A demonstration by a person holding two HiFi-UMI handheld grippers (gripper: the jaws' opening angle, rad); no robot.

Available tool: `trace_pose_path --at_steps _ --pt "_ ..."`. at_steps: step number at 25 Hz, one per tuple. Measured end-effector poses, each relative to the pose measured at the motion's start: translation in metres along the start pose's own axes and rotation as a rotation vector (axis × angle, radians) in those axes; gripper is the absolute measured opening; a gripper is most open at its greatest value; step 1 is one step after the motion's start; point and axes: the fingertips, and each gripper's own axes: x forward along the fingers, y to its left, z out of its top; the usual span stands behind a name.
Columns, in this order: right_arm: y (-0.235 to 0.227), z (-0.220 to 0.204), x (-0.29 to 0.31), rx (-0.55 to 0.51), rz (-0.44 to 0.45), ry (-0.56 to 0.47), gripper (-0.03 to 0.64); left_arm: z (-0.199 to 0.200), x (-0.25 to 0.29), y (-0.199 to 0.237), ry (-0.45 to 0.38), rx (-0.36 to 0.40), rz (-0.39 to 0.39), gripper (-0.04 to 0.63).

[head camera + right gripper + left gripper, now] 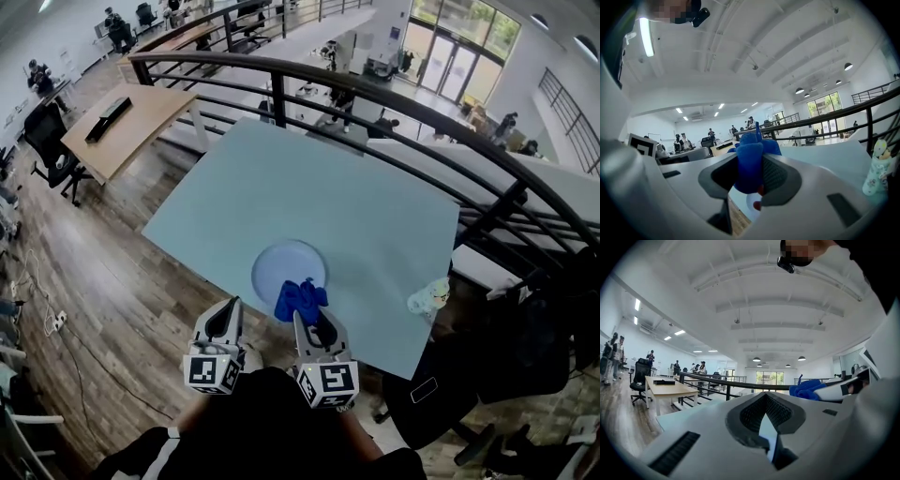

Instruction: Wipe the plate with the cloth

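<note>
Head view: the plate [286, 265] sits on the pale table [309, 192] close to its near edge. The blue cloth [300, 300] overlaps the plate's near rim, bunched at the tip of the right gripper [307, 317]. From this angle I cannot tell whether the cloth touches the plate. The left gripper [232, 309] is just left of the plate's near side, out past the table edge over the wooden floor. A small pale bottle [429, 297] stands well to the plate's right, at the table edge, and a dark railing [394, 103] runs beyond the far side.

Left gripper view: the left gripper [768, 427] has its jaws pressed together with nothing between them, which the head view does not settle. At the right, the cloth [806, 389] sticks out from the other gripper's tip.

Right gripper view: the right gripper [751, 177] pinches the cloth [749, 157], a thick fold filling the gap between the jaws and rising above them. The bottle [876, 169] shows at the far right, and its printed pattern shows here only.
</note>
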Motion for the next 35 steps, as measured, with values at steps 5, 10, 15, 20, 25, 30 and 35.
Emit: trace_pose_path --at_steps 5,10,15,20,25,30,35 --pt "-0.004 0.000 0.012 0.010 -0.047 -0.003 0.118 -0.005 0.020 0.012 0.014 -0.006 -0.032 0.002" --pt "-0.016 0.002 0.025 0.020 -0.116 -0.019 0.118 -0.008 0.048 0.016 0.009 -0.014 -0.095 0.002" --pt "-0.018 0.008 0.041 0.022 -0.192 -0.024 0.118 -0.006 0.077 0.025 0.026 -0.017 -0.168 0.002" --pt "-0.016 0.016 0.071 0.031 -0.259 -0.031 0.118 -0.005 0.115 0.043 0.038 -0.006 -0.248 0.002" --pt "-0.014 0.015 0.085 0.055 -0.319 -0.028 0.118 -0.004 0.136 0.047 0.063 -0.018 -0.321 0.002" --pt "-0.018 0.014 0.094 0.068 -0.386 -0.026 0.118 -0.013 0.155 0.049 0.090 -0.032 -0.386 0.002" --pt "-0.022 0.010 0.096 0.094 -0.481 -0.028 0.118 -0.019 0.173 0.045 0.103 -0.040 -0.480 0.002"
